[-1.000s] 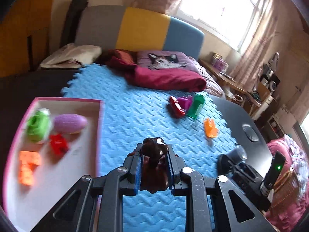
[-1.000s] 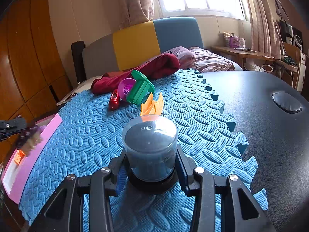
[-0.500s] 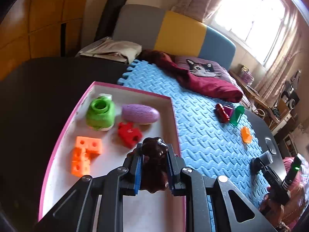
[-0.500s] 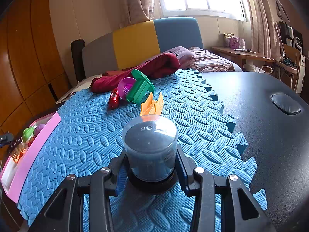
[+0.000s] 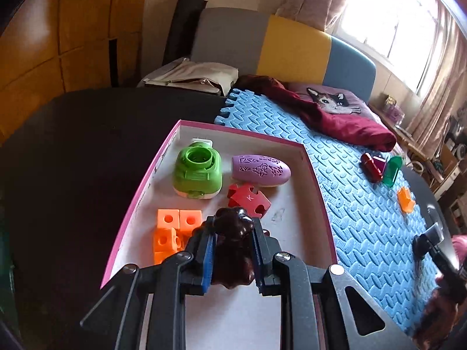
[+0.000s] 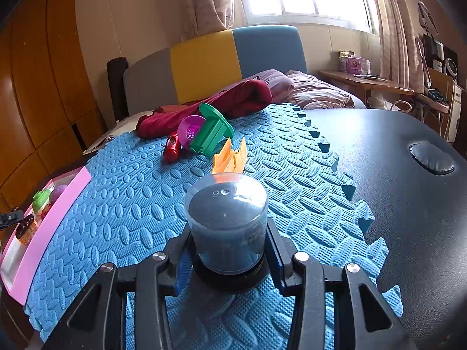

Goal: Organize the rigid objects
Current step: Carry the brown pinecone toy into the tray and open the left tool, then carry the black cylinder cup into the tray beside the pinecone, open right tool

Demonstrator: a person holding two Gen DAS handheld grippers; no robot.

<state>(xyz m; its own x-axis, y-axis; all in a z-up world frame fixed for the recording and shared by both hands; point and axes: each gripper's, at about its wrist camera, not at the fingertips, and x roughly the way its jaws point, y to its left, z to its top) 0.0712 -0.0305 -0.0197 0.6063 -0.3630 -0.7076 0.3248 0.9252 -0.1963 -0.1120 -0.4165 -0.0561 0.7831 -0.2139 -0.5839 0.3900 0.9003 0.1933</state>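
Note:
My left gripper is shut on a dark brown lumpy toy and holds it over the pink-rimmed tray. In the tray lie a green toy, a purple oval case, a red puzzle piece and orange cubes. My right gripper is shut on a grey clear-lidded jar standing on the blue foam mat. On the mat lie a red toy, a purple cup, a green piece and an orange piece.
The mat lies on a black table. A dark red cloth and pillows lie at the mat's far end. The tray sits at the mat's left edge. A multicoloured headboard stands behind.
My left gripper has carried the brown toy leftwards from above the mat to above the tray. The right gripper and its jar have stayed in place.

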